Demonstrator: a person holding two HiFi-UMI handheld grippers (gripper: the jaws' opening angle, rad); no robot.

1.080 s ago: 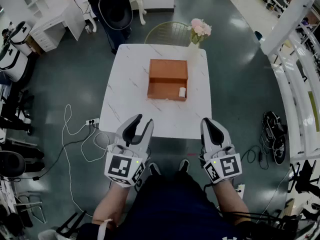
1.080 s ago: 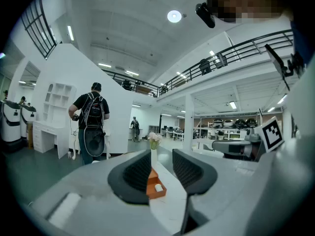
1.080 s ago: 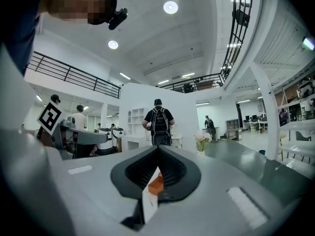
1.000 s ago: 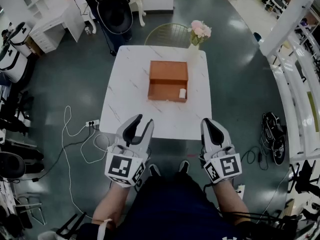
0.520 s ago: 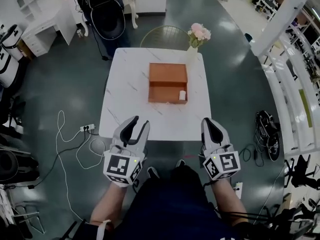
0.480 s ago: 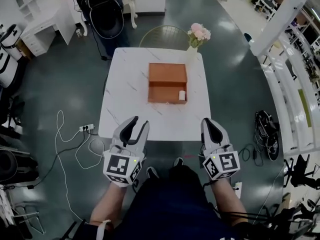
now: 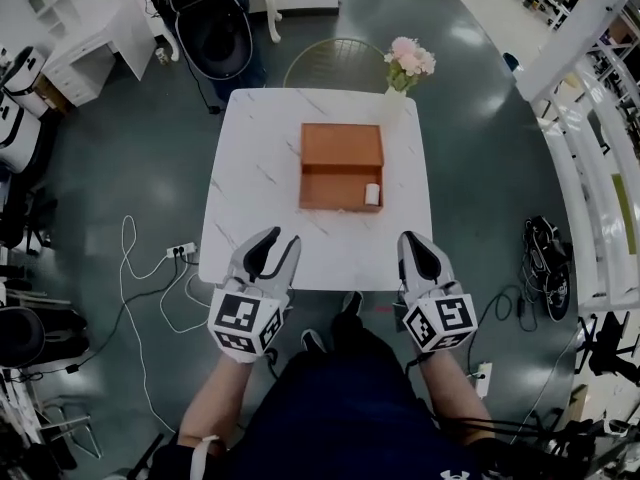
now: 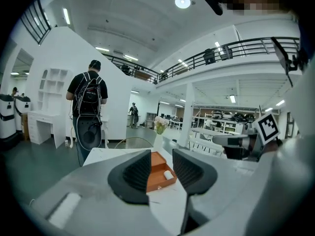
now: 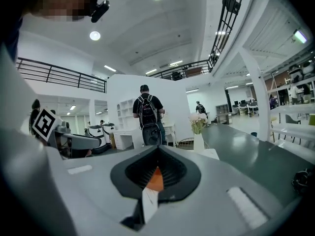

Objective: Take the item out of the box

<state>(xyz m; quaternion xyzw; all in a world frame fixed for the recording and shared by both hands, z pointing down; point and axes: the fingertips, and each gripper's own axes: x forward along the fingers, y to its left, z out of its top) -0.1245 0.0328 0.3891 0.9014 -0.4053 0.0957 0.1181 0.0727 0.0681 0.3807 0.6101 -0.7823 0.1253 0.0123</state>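
On the counter (image 7: 252,173) sat the box (image 7: 330,190), perhaps a white roll (image 7: 372,194) inside; my left tongs (image 7: 279,241) gaped empty, my right tongs (image 7: 411,240) closed.

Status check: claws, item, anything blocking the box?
Left claw open, empty; right claw shut; both well short of box. White item in box, near-right corner. Nothing blocking.

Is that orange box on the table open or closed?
Open: inside the box a small white item shows from above, in the near right corner.
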